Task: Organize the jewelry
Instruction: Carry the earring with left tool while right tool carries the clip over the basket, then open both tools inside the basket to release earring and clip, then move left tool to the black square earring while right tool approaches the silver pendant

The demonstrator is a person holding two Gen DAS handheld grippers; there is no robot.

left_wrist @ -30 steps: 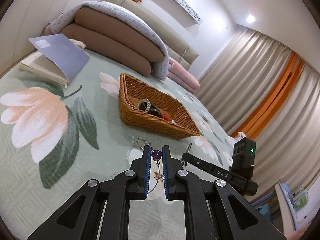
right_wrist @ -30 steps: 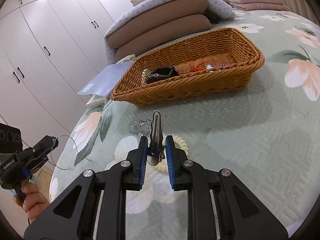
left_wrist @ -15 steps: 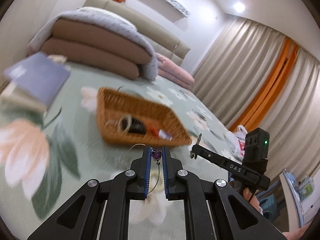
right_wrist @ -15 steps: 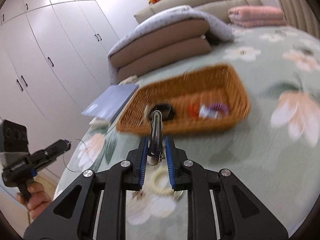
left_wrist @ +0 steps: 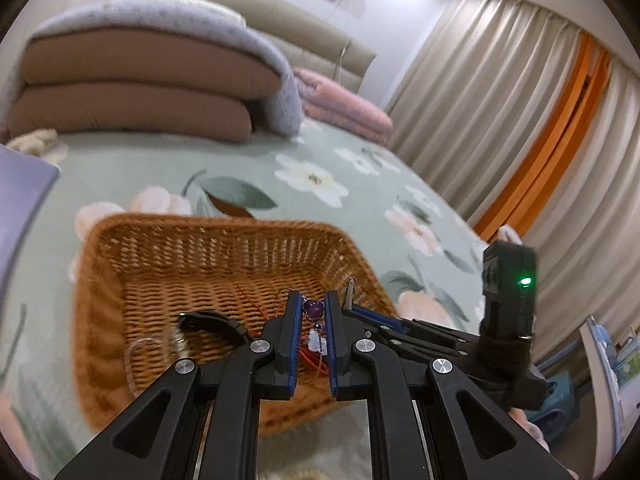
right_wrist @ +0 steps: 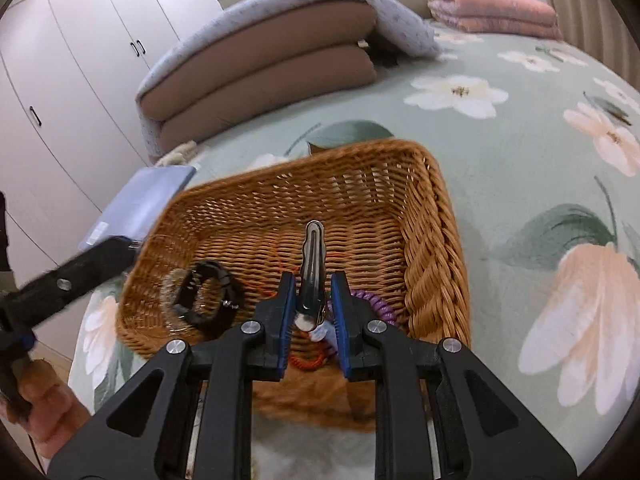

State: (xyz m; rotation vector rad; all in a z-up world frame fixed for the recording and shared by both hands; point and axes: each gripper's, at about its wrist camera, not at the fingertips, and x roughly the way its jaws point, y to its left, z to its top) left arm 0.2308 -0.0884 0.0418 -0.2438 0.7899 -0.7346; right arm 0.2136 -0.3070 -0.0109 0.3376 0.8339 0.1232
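Both grippers are pinched on jewelry above the wicker basket (left_wrist: 120, 264). Low in the centre of the left wrist view, we see our left gripper (left_wrist: 312, 312) with its jaws drawn close on a purple bead pendant (left_wrist: 313, 309), a small charm dangling under the bead between the blue pads. To its right, our right gripper (left_wrist: 362, 314) reaches in from the lower right, a silver clip tip showing at its end.

In the right wrist view, our right gripper (right_wrist: 313, 304) sits low in the centre, its jaws pressed on a silver hair clip (right_wrist: 312, 264) that points up the frame over the basket floor. We see the left gripper's black finger (right_wrist: 80, 268) coming in from the left edge, blurred, with a hand (right_wrist: 44, 404) at the lower left.

Inside the basket (right_wrist: 432, 264) lie a black bracelet (right_wrist: 208, 292) and a pale beaded ring (right_wrist: 170, 292) at the left, a purple coil band (right_wrist: 372, 304) at the right, and an orange cord (right_wrist: 308, 362) near the front wall.

The basket rests on a green floral bedspread (right_wrist: 520, 152). A blue booklet (right_wrist: 148, 200) lies just beyond its left corner, and folded brown quilts (right_wrist: 272, 68) fill the upper left.
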